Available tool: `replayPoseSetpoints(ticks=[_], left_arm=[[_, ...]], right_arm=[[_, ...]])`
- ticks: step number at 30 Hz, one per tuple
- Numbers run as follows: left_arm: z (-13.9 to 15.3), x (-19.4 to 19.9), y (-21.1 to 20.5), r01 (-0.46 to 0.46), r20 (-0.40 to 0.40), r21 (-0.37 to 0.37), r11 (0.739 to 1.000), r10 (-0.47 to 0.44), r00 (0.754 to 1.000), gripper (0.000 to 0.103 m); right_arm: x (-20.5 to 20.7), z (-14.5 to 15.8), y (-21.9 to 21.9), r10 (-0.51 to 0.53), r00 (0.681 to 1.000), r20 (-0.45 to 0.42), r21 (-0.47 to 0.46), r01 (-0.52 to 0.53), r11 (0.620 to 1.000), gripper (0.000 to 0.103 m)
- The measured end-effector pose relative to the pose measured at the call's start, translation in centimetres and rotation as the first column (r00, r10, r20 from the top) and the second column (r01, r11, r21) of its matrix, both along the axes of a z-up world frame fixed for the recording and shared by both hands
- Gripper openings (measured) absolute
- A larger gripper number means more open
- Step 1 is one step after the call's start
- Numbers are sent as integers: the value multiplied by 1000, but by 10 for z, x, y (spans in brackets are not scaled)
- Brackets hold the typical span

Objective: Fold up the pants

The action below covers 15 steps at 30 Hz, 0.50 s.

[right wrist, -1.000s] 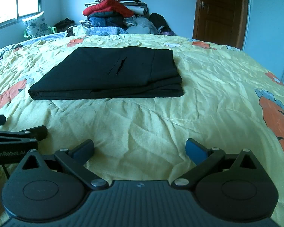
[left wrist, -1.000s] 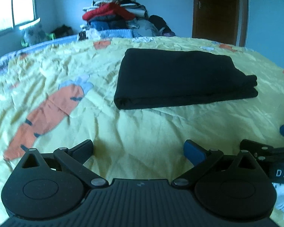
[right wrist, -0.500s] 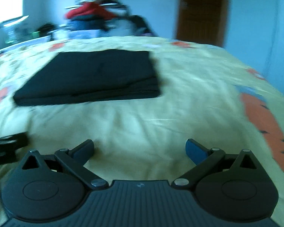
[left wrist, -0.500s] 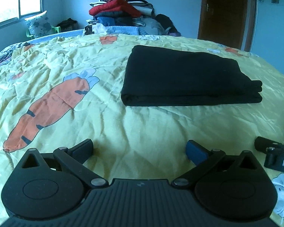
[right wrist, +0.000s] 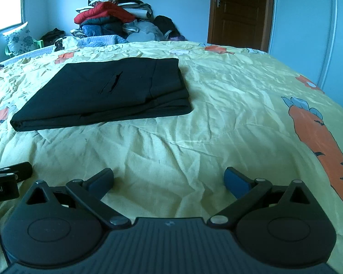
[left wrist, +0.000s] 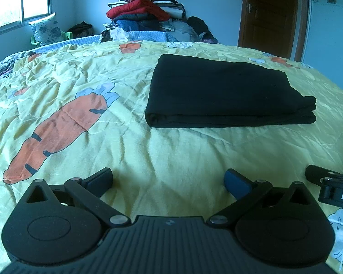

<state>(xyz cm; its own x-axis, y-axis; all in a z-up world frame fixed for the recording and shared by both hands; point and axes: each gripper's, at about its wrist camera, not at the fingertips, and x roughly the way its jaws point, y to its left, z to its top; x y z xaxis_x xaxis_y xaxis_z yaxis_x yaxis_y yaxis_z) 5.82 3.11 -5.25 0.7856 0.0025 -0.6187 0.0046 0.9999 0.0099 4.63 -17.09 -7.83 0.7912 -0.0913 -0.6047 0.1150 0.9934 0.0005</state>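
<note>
the pants (left wrist: 219, 91) lie folded flat mid-bed, long axis running left to right across my view, well ahead of both sets of fingers. from my left gripper (left wrist: 169, 180) they sit ahead-right, from my right gripper (right wrist: 169, 180) ahead-left, about equally near. both spread wide, holding nothing, low near the bed's (left wrist: 171, 155) front edge. i judge the folding done.

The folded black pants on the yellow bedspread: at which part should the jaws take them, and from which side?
Probably the near right corner of the folded black fabric pants, where the stacked layer ends lie open and slightly raised. Come low along the yellow carrot-print bedspread from the front; the left edge is a closed fold.
</note>
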Motion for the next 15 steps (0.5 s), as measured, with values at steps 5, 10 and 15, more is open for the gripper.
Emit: replayPoseSetpoints(ticks=[5, 10, 15], left_arm=[[0, 0, 0, 0, 0, 0, 1000, 0, 1000, 103], [0, 0, 0, 0, 0, 0, 1000, 0, 1000, 103], [0, 0, 0, 0, 0, 0, 1000, 0, 1000, 103]], right_arm=[[0, 0, 0, 0, 1000, 0, 0, 0, 1000, 103], [0, 0, 0, 0, 1000, 0, 0, 0, 1000, 103], [0, 0, -1, 5, 1000, -1, -2, -5, 1000, 103]])
